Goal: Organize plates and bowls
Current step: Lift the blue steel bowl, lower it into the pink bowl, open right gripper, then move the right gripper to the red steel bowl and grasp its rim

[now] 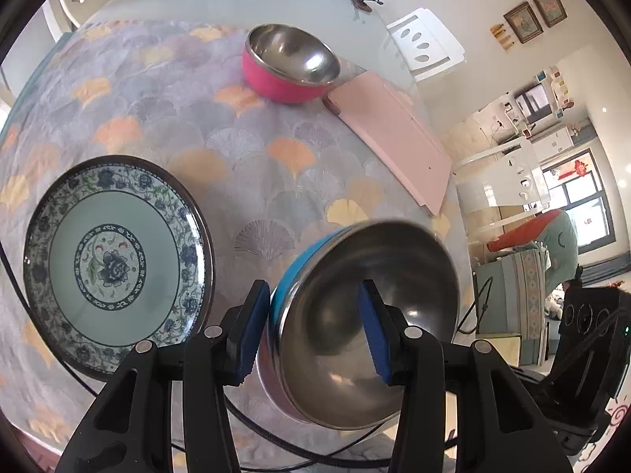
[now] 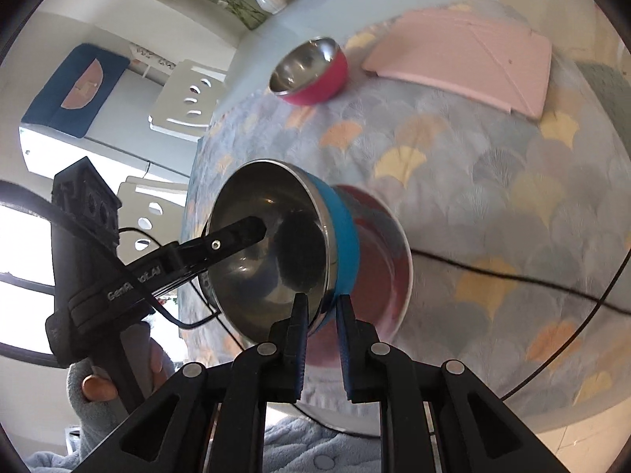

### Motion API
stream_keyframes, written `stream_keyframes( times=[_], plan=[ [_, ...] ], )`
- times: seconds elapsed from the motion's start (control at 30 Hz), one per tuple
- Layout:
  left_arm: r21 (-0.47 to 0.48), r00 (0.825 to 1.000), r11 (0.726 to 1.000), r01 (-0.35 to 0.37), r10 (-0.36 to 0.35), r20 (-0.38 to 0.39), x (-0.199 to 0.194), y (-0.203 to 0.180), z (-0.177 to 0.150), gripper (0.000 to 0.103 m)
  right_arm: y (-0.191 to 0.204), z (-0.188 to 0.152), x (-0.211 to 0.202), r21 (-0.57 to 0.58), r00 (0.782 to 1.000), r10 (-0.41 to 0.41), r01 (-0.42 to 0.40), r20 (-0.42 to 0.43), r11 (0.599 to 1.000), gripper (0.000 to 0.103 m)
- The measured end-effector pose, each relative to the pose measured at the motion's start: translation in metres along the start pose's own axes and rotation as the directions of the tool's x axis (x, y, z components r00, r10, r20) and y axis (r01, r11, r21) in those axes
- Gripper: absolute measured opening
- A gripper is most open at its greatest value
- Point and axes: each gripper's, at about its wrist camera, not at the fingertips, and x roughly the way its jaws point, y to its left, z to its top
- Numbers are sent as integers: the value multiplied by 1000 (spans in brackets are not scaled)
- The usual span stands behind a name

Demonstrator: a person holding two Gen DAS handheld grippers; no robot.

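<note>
On the left of the left wrist view, a round blue-and-white floral plate [image 1: 118, 262] lies flat on the surface [image 1: 244, 165], which is covered by a grey cloth with orange and yellow fan shapes. Just right of it, the left gripper [image 1: 315, 331] holds a blue-sided bowl with a shiny steel inside [image 1: 355, 315]. Its jaws are spread across the bowl's wall, one blue pad on the outside, one inside, pinching it. The bowl is tilted on edge, mouth turned sideways, raised off the cloth near the front edge.

In the right wrist view the right gripper [image 2: 320, 331] pinches the same bowl's rim from the opposite side, jaws narrowly parted around the wall. A reddish shape sits just behind the bowl there; I cannot tell what it is.

Farther back stands a pink-sided steel bowl [image 1: 290, 63], upright, with a flat pale pink board [image 1: 394, 138] just to its right.

The step looks like carrying the blue bowl, probably to nest it in the pink one. Next, one gripper likely needs to let go while the other levels the bowl and carries it back.
</note>
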Motion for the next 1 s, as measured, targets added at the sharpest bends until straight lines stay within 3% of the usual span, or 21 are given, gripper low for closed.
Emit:
stream_keyframes(
  times=[0.07, 0.17, 0.43, 0.67, 1.0],
  plan=[
    [-15, 1000, 1000, -1, 1, 12, -3, 5, 2, 46, 1, -3, 0, -23, 999, -38, 38, -18, 999, 20],
    [-36, 999, 999, -7, 9, 41, -11, 12, 8, 46, 1, -3, -8, -44, 995, -102, 103, 20, 994, 41],
    [-72, 998, 997, -26, 30, 61, -15, 23, 22, 46, -7, 27, -22, -18, 993, -81, 83, 84, 996, 41],
    [-73, 997, 997, -30, 34, 67, -10, 21, 45, 46, 10, 67, -29, -76, 985, -73, 86, 154, 993, 41],
    [-78, 993, 994, -75, 82, 85, 10, 24, 111, 48, 16, 152, -9, -150, 969, -99, 136, 228, 979, 41]
  ],
)
